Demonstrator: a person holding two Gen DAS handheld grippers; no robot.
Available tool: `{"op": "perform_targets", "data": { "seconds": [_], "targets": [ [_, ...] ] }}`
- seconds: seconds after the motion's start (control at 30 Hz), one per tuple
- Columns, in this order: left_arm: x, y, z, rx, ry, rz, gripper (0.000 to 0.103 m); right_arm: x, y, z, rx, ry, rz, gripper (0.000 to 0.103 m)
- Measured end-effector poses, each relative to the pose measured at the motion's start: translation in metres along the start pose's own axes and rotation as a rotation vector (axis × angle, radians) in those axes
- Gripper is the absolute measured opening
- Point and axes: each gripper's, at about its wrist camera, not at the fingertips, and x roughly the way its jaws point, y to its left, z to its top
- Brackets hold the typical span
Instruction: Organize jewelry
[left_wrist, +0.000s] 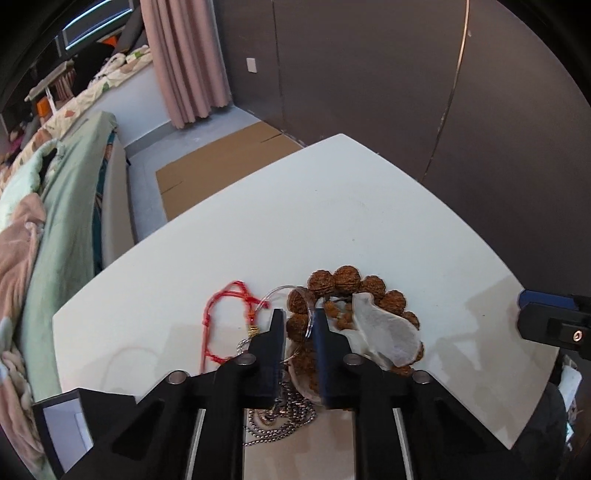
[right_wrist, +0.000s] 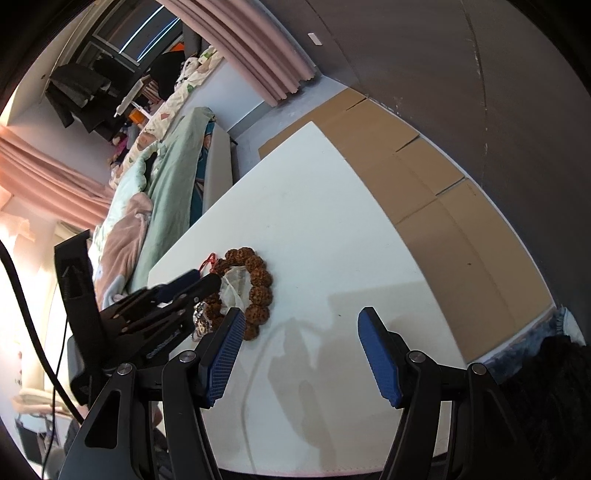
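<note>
Left wrist view: I count one brown bead bracelet (left_wrist: 369, 291), one red cord bracelet (left_wrist: 221, 317), one clear thin bangle (left_wrist: 284, 291), one silver ball chain (left_wrist: 280, 417) and one white gauze pouch (left_wrist: 384, 332), all bunched near the left front part of the white table (left_wrist: 332, 221). My left fingers (left_wrist: 299, 321) are drawn almost together over the near side of the bead bracelet, with its near beads and an arc of the clear bangle in the narrow gap between them; whether the pads truly pinch anything I cannot tell, since the tips hide the contact. The red cord lies just left of my left fingers, the pouch just right, inside the bead ring. The chain is heaped under them.

From the right wrist view, my right fingers (right_wrist: 301, 321) stand well apart with nothing between them, over bare table beside the bracelet.
</note>
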Motion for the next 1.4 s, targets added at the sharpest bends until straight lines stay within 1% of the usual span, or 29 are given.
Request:
{"op": "perform_targets", "data": {
  "seconds": [0.03,0.07,0.17,0.3,0.47,0.57,0.63,0.8,0.87,0.93,0.97,1.0,1.03,1.1,1.2,1.4],
  "targets": [
    [-0.002,0.001,0.0,0.0,-0.011,-0.006,0.004,0.001,0.003,0.001,-0.008,0.001,0.0,0.066],
    [-0.005,0.003,0.0,-0.002,-0.023,-0.015,0.002,0.002,0.006,0.002,-0.016,0.001,-0.001,0.066],
    [-0.011,0.01,0.001,-0.03,-0.038,-0.045,0.002,0.006,0.018,0.004,-0.042,0.0,0.0,0.065],
    [-0.025,0.022,0.001,-0.068,-0.07,-0.064,0.001,0.014,0.035,0.009,-0.075,0.012,0.013,0.06],
    [-0.047,0.035,0.001,-0.111,-0.113,-0.08,0.001,0.027,0.055,0.015,-0.122,0.03,0.017,0.06],
    [-0.062,0.042,0.001,-0.134,-0.137,-0.087,0.001,0.037,0.066,0.017,-0.156,0.046,0.003,0.057],
    [-0.072,0.047,-0.001,-0.146,-0.152,-0.087,0.001,0.044,0.072,0.017,-0.182,0.065,-0.008,0.051],
    [-0.094,0.059,-0.004,-0.18,-0.185,-0.081,0.001,0.062,0.083,0.019,-0.235,0.103,-0.05,0.048],
    [-0.103,0.063,-0.008,-0.191,-0.199,-0.077,0.001,0.07,0.087,0.019,-0.255,0.119,-0.069,0.044],
    [-0.113,0.068,-0.014,-0.201,-0.213,-0.074,0.001,0.08,0.09,0.018,-0.272,0.147,-0.104,0.03],
    [-0.116,0.07,-0.015,-0.205,-0.218,-0.073,0.001,0.085,0.09,0.017,-0.274,0.164,-0.122,0.026],
    [-0.119,0.072,-0.018,-0.212,-0.224,-0.072,0.001,0.088,0.089,0.017,-0.273,0.177,-0.127,0.01],
    [-0.124,0.075,-0.021,-0.222,-0.232,-0.072,0.001,0.092,0.088,0.017,-0.263,0.196,-0.122,0.004],
    [-0.131,0.08,-0.025,-0.236,-0.243,-0.072,0.001,0.09,0.088,0.016,-0.251,0.191,-0.113,0.003],
    [-0.14,0.089,-0.033,-0.258,-0.257,-0.071,0.001,0.074,0.092,0.016,-0.238,0.161,-0.06,0.002],
    [-0.149,0.106,-0.048,-0.305,-0.271,-0.079,0.001,0.042,0.109,0.018,-0.254,0.096,-0.031,0.002]
  ]
}}
